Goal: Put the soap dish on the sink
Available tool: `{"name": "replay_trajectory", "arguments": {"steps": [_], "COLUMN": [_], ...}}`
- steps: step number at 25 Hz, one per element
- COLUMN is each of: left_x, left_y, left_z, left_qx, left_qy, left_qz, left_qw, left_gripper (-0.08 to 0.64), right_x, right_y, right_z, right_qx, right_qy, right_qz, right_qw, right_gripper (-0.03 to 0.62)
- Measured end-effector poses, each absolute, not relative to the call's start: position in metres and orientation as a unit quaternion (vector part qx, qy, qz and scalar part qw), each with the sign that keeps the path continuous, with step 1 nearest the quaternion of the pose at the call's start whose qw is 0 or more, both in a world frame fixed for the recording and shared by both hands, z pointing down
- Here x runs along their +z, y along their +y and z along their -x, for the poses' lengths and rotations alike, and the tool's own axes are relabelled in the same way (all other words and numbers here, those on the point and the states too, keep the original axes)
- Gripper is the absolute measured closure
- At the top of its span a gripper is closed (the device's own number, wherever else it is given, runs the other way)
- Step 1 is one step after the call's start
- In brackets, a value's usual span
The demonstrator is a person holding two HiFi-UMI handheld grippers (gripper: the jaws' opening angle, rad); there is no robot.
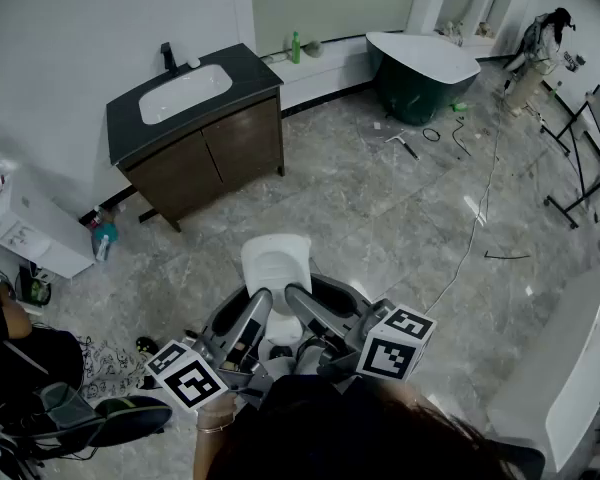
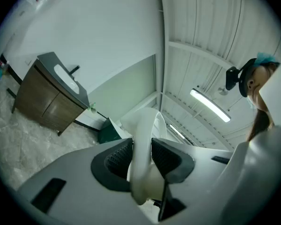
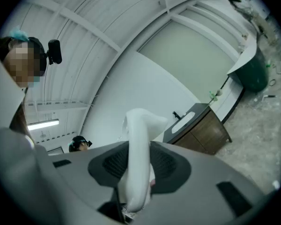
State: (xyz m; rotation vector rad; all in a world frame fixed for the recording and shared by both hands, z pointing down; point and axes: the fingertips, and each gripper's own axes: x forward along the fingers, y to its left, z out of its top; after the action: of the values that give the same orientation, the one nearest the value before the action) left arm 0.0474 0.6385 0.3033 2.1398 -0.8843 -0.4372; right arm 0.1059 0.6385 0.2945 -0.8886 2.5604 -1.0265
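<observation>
A white soap dish [image 1: 276,265] is held level between both grippers, low in the head view, above the marble floor. My left gripper [image 1: 254,313] is shut on its left rim, and the dish [image 2: 143,149] shows edge-on between the pads. My right gripper [image 1: 302,308] is shut on its right rim, with the dish [image 3: 138,149] pinched between its black pads. The sink [image 1: 185,93], a white basin in a dark counter on a wooden cabinet, stands apart at the upper left; it also shows as the sink [image 2: 65,78] and the sink [image 3: 189,117].
A black faucet [image 1: 168,57] rises behind the basin. A dark green bathtub [image 1: 420,68] stands at the back right, with cables [image 1: 480,208] across the floor. A white box [image 1: 25,228] and a teal bottle [image 1: 104,238] sit at the left. A person [image 1: 540,43] stands far right.
</observation>
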Motion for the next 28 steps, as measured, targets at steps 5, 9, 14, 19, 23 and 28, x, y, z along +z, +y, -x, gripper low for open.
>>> {"name": "replay_trajectory", "arguments": {"steps": [5,9,14,19,23,28], "left_x": [0.306,0.311,0.315,0.312,0.317,0.332], "left_y": [0.638,0.637,0.635,0.601,0.585,0.563], "left_z": [-0.047,-0.047,-0.048,-0.086,-0.098,-0.105], "left_qx": [-0.170,-0.168,-0.173,-0.170,-0.168,-0.162], "left_qy": [-0.347,-0.345,-0.339,-0.350,-0.358,-0.367], "left_qz": [-0.837,-0.836,-0.839,-0.834,-0.831,-0.826], "left_qw": [0.388,0.391,0.390,0.391,0.391,0.397], "left_gripper": [0.428,0.428,0.428,0.428,0.428,0.428], "right_x": [0.296,0.301,0.304,0.303,0.307,0.323], "right_y": [0.638,0.637,0.635,0.601,0.583,0.560], "right_z": [-0.105,-0.105,-0.106,-0.144,-0.156,-0.163], "right_qx": [-0.353,-0.352,-0.345,-0.354,-0.358,-0.367], "right_qy": [0.876,0.876,0.881,0.880,0.881,0.879], "right_qz": [0.308,0.310,0.305,0.297,0.290,0.284], "right_qw": [0.117,0.114,0.113,0.111,0.109,0.107], "right_gripper": [0.454,0.454,0.454,0.454,0.454,0.454]}}
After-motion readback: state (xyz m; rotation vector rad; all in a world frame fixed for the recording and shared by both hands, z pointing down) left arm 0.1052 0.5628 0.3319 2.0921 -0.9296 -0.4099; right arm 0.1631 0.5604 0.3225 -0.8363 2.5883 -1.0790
